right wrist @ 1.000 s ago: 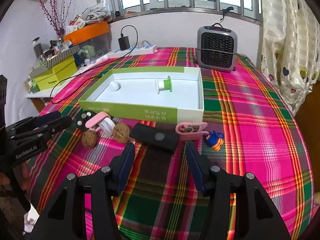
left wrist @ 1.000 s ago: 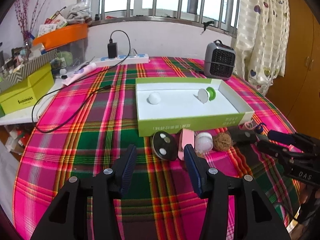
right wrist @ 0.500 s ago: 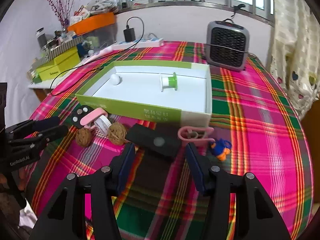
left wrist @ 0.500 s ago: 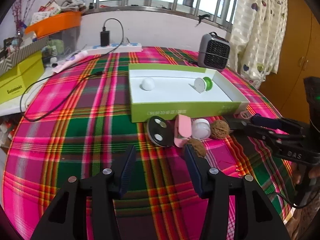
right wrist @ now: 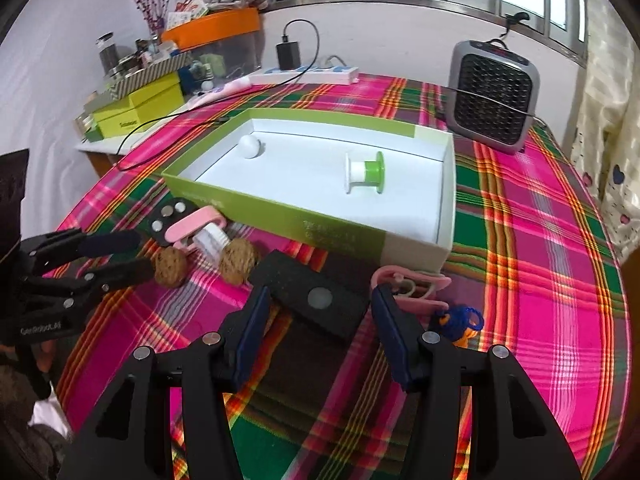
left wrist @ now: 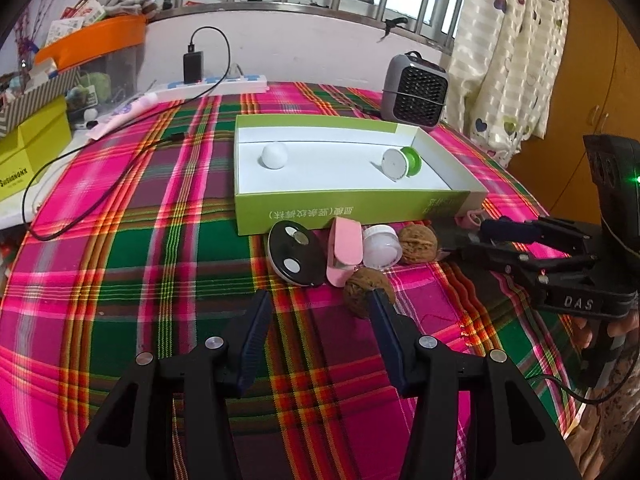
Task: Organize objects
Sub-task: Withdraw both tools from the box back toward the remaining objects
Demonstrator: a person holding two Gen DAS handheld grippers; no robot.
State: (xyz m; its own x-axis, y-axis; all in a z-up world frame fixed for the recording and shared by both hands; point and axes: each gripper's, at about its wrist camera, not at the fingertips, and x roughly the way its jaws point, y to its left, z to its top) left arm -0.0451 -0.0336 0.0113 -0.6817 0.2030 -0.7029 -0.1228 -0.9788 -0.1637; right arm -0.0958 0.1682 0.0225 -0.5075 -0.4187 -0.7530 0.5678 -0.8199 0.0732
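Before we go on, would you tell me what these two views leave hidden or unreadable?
- Left wrist view: nearer walnut, partly behind the left gripper finger.
- Right wrist view: pink clip, partly behind the right gripper finger.
- Green box: front lettering too small to read.
- Both views: the person, cropped to hands.

Both views are taken from fisheye cameras mounted behind the fingers, tilted down toward the worktop (left wrist: 120, 240) and facing the window. The left view is set close over the walnuts (left wrist: 366, 290), with the right gripper (left wrist: 480, 236) seen at its right edge. The right view looks from further right (the left gripper (right wrist: 140, 254) appears at its left edge). The box (left wrist: 352, 208) and heater (right wrist: 494, 96) are shared by both.
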